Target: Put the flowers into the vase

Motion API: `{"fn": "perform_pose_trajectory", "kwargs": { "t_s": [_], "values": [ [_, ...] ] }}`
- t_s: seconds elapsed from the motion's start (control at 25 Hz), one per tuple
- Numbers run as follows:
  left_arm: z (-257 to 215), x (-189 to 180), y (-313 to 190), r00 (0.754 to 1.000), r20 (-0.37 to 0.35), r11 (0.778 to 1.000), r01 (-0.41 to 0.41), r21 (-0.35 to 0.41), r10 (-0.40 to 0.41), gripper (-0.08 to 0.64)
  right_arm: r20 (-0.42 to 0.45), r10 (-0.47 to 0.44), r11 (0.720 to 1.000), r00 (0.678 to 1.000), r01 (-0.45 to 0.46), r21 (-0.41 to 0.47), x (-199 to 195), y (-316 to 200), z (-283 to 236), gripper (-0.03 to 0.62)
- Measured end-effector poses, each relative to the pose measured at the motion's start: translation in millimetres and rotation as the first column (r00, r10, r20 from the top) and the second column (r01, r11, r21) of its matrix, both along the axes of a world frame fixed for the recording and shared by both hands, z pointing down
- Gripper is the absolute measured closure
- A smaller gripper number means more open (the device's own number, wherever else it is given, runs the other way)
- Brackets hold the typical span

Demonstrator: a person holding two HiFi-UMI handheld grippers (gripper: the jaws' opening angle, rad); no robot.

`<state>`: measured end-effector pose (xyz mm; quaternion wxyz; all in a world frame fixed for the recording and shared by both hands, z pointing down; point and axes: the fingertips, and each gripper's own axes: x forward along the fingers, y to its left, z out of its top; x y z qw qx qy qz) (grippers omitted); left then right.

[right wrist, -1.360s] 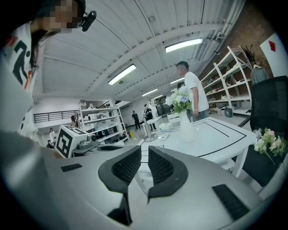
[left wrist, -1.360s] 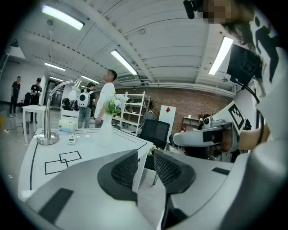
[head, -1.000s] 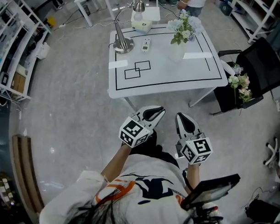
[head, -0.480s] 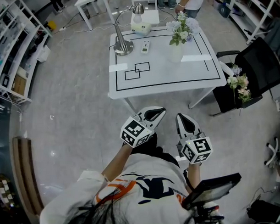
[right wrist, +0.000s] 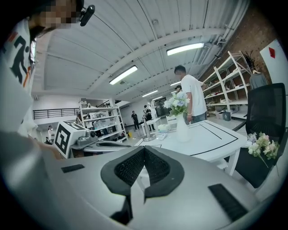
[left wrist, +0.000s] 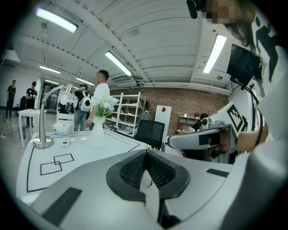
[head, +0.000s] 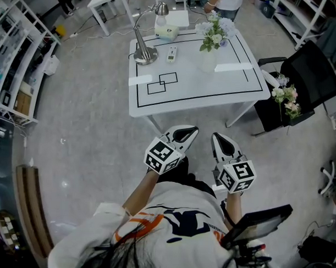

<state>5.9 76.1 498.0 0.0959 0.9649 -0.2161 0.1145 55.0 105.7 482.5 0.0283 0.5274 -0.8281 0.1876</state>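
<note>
A white vase (head: pixel 208 59) with pale flowers in it stands at the far right of the white table (head: pixel 213 94); it also shows in the left gripper view (left wrist: pixel 96 134) and the right gripper view (right wrist: pixel 182 128). A loose bunch of pink and white flowers (head: pixel 285 99) lies on the black chair (head: pixel 313 75) to the table's right, low at the right edge for the right gripper camera (right wrist: pixel 261 146). My left gripper (head: pixel 191 131) and right gripper (head: pixel 216 138) hover side by side short of the table's near edge, both shut and empty.
On the table stand a silver desk lamp (head: pixel 142 52), a remote (head: pixel 171 53) and a small white device (head: pixel 166 31), with black rectangles (head: pixel 160 83) taped on its top. A person (head: pixel 222 0) stands behind the table. Shelving (head: pixel 16 54) lines the left wall.
The table and chair have slid slightly up and left in the head view. Both grippers stay where they were.
</note>
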Motion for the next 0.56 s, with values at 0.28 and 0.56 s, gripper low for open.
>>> {"fn": "perform_pose_trajectory", "kwargs": {
  "t_s": [0.28,0.56],
  "values": [
    [2.0,7.6,3.6,1.000,0.014,1.000,-0.024,-0.001,0.024,0.549,-0.001,0.013,1.000,1.000,-0.013,-0.006,6.8,-0.4,2.5,0.578],
    [-2.5,2.6,-10.1,1.000,0.010,1.000,0.023,0.005,-0.023,0.549,-0.011,-0.017,1.000,1.000,0.017,-0.006,6.5,-11.3,-1.3,0.578]
  ]
}}
